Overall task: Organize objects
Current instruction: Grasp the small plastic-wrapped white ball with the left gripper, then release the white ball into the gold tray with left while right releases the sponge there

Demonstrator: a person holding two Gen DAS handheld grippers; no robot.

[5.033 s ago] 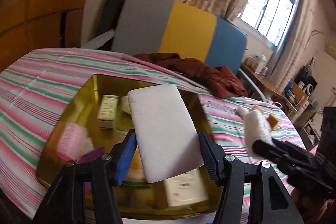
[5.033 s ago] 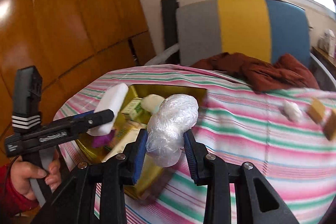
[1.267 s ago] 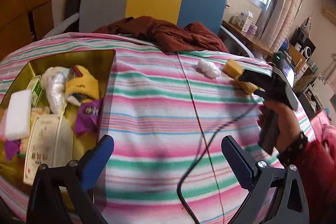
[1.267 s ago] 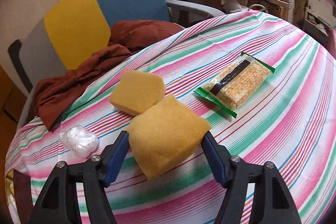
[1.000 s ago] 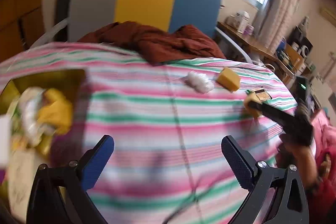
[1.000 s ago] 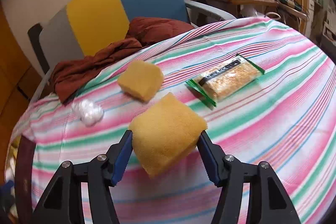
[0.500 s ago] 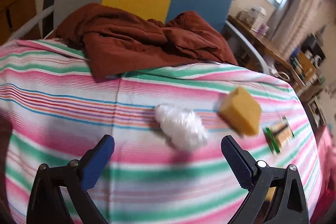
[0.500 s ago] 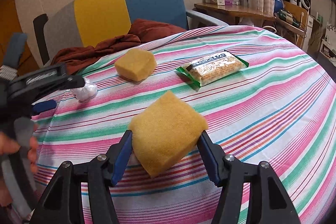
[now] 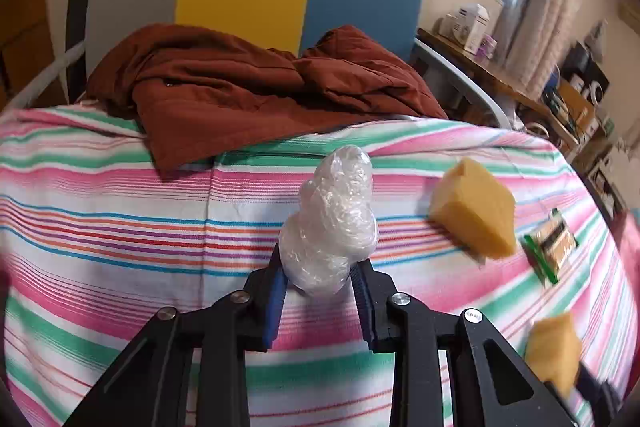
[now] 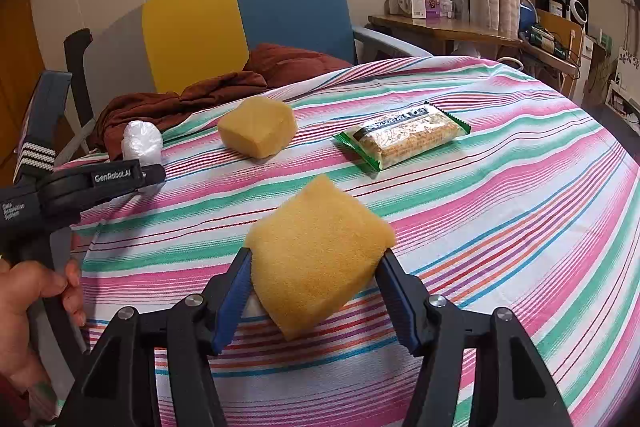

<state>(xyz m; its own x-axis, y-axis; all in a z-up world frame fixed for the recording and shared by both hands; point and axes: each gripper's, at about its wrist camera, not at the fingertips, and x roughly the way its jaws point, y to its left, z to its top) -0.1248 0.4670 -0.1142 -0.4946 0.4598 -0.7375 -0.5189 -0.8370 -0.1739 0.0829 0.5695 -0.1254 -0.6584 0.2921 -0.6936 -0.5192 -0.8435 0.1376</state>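
Two tongs [image 9: 320, 277] [image 10: 314, 287] loaded, plastic wad [image 9: 330, 219] hiding stripes, sponge [image 10: 316, 255] blurred

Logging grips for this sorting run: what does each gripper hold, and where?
Left gripper: plastic wrap ball, pinched at its lower end. Right gripper: yellow sponge, gripped across opposite sides.

Yellow sponge [image 10: 316, 255], white plastic wad [image 9: 330, 223], pink-green striped tablecloth [image 10: 500, 195]
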